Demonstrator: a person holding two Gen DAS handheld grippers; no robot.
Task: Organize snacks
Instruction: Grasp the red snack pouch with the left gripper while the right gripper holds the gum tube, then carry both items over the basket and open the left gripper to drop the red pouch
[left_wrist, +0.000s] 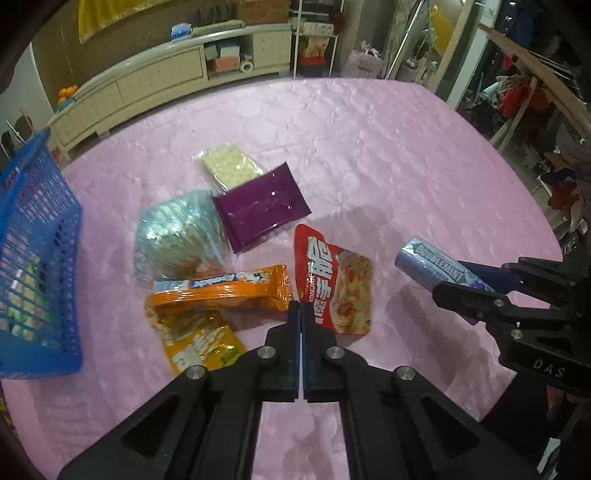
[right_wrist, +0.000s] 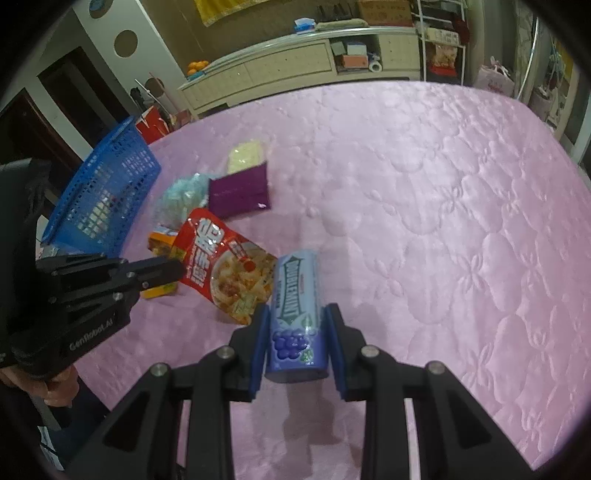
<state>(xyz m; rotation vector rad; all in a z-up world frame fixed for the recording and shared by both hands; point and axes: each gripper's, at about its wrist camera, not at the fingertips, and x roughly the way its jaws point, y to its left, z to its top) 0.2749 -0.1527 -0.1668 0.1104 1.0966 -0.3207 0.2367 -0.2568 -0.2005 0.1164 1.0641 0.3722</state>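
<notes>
My right gripper (right_wrist: 297, 315) is shut on a blue Doublemint gum canister (right_wrist: 297, 314), held above the pink table; the canister also shows in the left wrist view (left_wrist: 430, 267). My left gripper (left_wrist: 299, 308) is shut and empty, its tips just above the gap between the orange snack bar (left_wrist: 221, 291) and the red snack pouch (left_wrist: 334, 284). A purple packet (left_wrist: 258, 210), a cracker pack (left_wrist: 231, 166), a pale blue bag (left_wrist: 177, 232) and a yellow pouch (left_wrist: 199, 343) lie nearby. A blue basket (left_wrist: 33, 266) stands at the left.
The pink quilted tablecloth (right_wrist: 424, 221) covers the table. The basket (right_wrist: 107, 192) holds a pack with green print. A cream sideboard (left_wrist: 166, 77) stands beyond the table's far edge, and clutter stands at the right.
</notes>
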